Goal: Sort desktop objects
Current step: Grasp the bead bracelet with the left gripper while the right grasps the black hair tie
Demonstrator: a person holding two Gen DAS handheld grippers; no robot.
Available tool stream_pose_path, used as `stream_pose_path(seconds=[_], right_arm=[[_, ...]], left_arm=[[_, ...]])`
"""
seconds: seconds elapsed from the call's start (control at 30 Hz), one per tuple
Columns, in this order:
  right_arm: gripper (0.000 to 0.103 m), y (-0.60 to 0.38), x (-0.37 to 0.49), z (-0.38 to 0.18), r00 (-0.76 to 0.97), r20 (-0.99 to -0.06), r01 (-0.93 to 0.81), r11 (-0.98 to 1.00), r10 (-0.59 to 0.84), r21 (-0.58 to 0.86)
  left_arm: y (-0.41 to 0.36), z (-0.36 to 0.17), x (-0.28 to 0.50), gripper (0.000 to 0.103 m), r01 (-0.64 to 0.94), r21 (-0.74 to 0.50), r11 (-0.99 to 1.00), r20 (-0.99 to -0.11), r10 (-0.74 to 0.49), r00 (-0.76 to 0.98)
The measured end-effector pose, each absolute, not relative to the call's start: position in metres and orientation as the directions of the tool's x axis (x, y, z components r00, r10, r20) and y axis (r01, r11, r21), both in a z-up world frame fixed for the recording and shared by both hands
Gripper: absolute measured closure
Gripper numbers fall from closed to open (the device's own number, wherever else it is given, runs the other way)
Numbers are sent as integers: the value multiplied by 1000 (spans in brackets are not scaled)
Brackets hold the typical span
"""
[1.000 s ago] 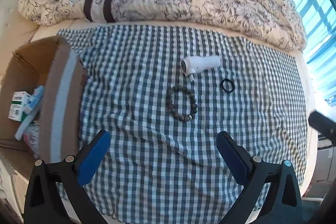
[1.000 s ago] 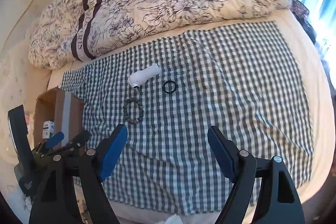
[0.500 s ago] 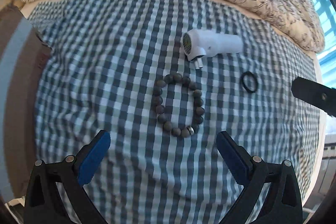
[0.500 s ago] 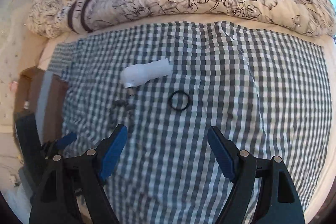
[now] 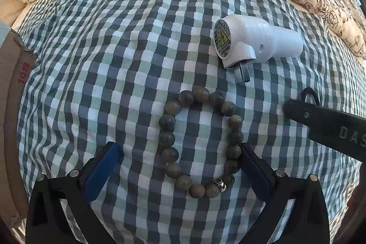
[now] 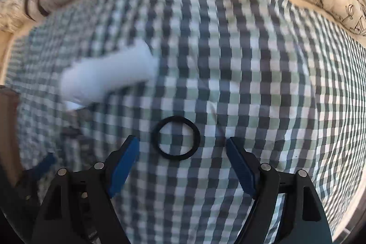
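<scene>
From the left wrist camera, the left gripper is wide open and holds nothing. The bead bracelet lies flat on the checked cloth, right between the two blue fingers. The near side of the bead ring sits inside the gap, and the right finger is touching or almost touching the beads. The ring stretches away from the gripper, so I think a straight squeeze would catch it.

Past the bracelet lies a white plug, its long body pointing right and its metal pins pointing back at the bracelet. Its round sticker has a yellow lightning sign; the small words are too tiny to read. A cardboard box at the left edge shows red "10" and one more mark. The black part coming in from the right reads "DAS".

From the right wrist camera, which is blurry, the right gripper is also wide open and empty. A black hair tie lies flat just in front of the gap, a bit nearer the left finger. No writing can be read here.
</scene>
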State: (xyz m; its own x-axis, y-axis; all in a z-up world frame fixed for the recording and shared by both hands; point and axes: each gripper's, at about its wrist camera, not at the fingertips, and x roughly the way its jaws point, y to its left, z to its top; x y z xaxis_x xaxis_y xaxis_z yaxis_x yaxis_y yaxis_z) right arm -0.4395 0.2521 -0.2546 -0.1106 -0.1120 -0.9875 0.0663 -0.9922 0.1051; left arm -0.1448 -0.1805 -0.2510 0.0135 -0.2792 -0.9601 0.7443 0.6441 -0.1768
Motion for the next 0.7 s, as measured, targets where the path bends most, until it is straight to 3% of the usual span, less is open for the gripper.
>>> stream_pose_path(seconds=[0.17, 0.23, 0.37, 0.47, 0.53, 0.63, 0.7], right_arm=[[19, 252, -443, -259, -82, -990, 52, -992, -116, 112], [1, 251, -447, -263, -54, -984, 63, -984, -168, 164], [0, 241, -445, -267, -47, -990, 110, -986, -131, 125], [2, 247, -442, -263, -73, -986, 86, -986, -151, 145], [16, 254, -440, -258, -94, -986, 57, -989, -139, 134], [44, 271, -436, -250, -116, -982, 4, -989, -146, 146], [86, 285, -434, -244, -136, -978, -32, -986, -159, 165]], left_arm=[[-174, -251, -139, 0, 740, -230, 631, -953, -301, -40], [-173, -250, -140, 0, 747, -229, 624, -953, -299, -42], [-169, -249, -141, 0, 748, -230, 622, -952, -304, -40], [-163, -245, -139, 11, 734, -236, 637, -949, -312, -35], [-156, -241, -134, 32, 711, -250, 657, -944, -328, -29], [-147, -236, -127, 56, 687, -271, 674, -937, -348, -28], [-139, -234, -122, 65, 671, -286, 684, -934, -357, -34]])
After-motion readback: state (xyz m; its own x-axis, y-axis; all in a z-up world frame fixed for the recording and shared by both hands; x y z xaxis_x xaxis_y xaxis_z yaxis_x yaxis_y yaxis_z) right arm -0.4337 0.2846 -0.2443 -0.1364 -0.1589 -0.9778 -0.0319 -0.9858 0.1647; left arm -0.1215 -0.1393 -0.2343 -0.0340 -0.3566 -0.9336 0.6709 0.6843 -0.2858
